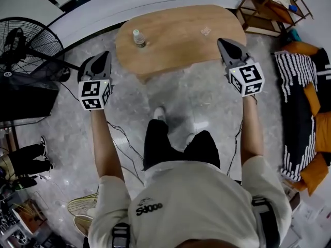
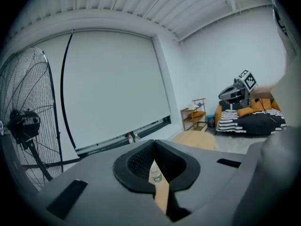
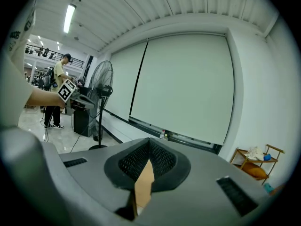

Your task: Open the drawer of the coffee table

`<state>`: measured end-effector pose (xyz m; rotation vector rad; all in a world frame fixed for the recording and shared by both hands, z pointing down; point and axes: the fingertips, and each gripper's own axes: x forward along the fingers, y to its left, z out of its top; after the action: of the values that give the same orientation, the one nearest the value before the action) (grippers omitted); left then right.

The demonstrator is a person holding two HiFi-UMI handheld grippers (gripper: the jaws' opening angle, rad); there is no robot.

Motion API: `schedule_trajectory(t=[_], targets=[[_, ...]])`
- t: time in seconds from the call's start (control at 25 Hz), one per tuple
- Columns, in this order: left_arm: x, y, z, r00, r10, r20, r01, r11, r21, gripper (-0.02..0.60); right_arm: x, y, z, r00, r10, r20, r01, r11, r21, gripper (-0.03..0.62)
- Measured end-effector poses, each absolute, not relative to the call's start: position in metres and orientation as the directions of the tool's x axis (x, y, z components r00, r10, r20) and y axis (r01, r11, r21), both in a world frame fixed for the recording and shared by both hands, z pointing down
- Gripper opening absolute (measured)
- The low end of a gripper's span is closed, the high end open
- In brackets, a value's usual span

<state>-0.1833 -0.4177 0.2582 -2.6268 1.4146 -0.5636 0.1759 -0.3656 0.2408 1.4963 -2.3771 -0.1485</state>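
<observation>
The oval wooden coffee table (image 1: 176,35) stands ahead of me on the grey floor; no drawer front shows from above. My left gripper (image 1: 106,55) hangs off the table's near-left edge, jaws shut and empty. My right gripper (image 1: 222,41) is over the near-right edge, also shut with nothing in it. In the left gripper view the closed jaws (image 2: 154,147) frame a strip of tabletop (image 2: 162,192) and a small bottle (image 2: 156,173). In the right gripper view the shut jaws (image 3: 149,145) show only a strip of tabletop (image 3: 143,185).
A small bottle (image 1: 138,38) and a small wrapper (image 1: 206,31) lie on the tabletop. A standing fan (image 1: 20,40) is at the left, a wooden shelf (image 1: 269,6) at the back right, and a sofa with a striped blanket (image 1: 305,102) at the right. Cables run across the floor.
</observation>
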Motion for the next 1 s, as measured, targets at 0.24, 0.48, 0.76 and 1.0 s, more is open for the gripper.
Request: schedule_trajectory(t=[0.24,0.48,0.76,1.0], targets=[[-0.184,-0.433,0.348,0.49,-0.831,0.263,-0.799,-0.549,-0.244,0.017,0.188,-0.383,0.326,-0.356,-0.912,0.201,-0.882,0.4,0.251,0.005],[-0.181,-0.44,0.439,0.495,-0.826,0.268,-0.802,-0.554,-0.225,0.017,0.192,-0.395,0.414,-0.35,-0.912,0.215,-0.877,0.4,0.267,0.005],[-0.186,-0.44,0.54,0.509,-0.825,0.245,-0.807,-0.557,-0.196,0.017,0.203,-0.398,0.523,-0.363,-0.911,0.195,-0.882,0.403,0.243,0.005],[-0.196,-0.428,0.612,0.511,-0.819,0.262,-0.814,-0.559,-0.159,0.017,0.199,-0.398,0.595,-0.391,-0.898,0.203,-0.882,0.428,0.195,0.005]])
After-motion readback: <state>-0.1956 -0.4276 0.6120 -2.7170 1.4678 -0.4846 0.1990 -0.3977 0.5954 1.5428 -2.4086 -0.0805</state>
